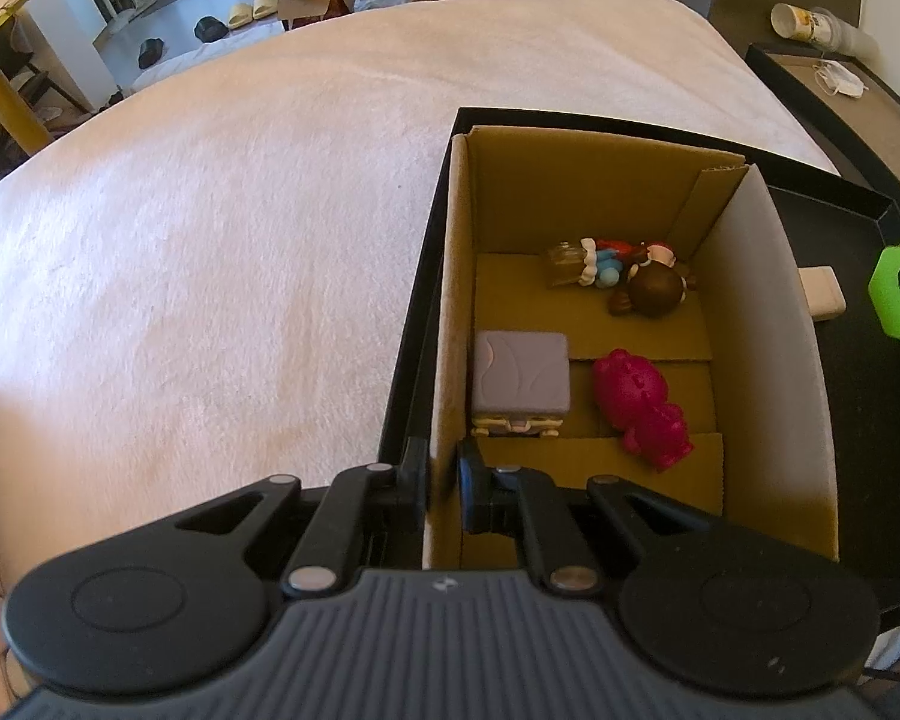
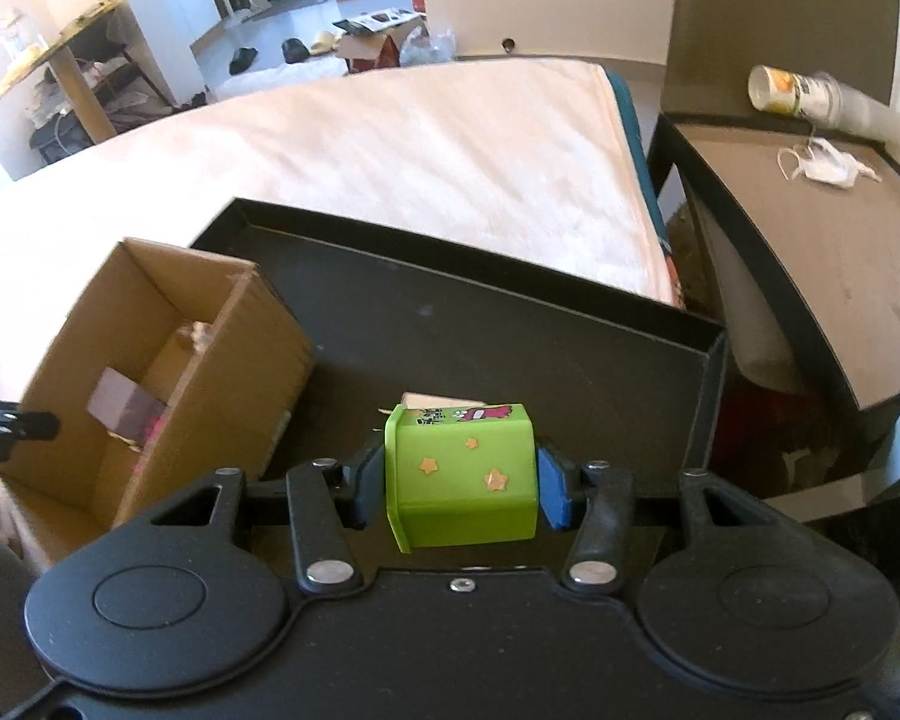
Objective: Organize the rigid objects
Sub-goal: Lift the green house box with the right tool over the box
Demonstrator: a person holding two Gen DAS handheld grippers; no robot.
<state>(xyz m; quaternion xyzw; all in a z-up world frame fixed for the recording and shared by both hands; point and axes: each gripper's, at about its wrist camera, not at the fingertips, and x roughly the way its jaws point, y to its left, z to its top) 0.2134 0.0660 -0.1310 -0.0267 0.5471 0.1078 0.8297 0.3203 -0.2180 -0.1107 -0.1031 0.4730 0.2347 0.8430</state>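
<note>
- No words, brand names or numbers can be read in either view.
- The green box (image 2: 462, 474), in the near centre of the right wrist view, carries printed marks and a pink cartoon figure on its top face, too small to read.
- The same box shows small yellow stars on its near face.

Bright daylight, strong fisheye bending at edges, slight motion blur.

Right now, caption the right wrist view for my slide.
Right gripper grips a green box above the black tray, cardboard box to its left.
</note>
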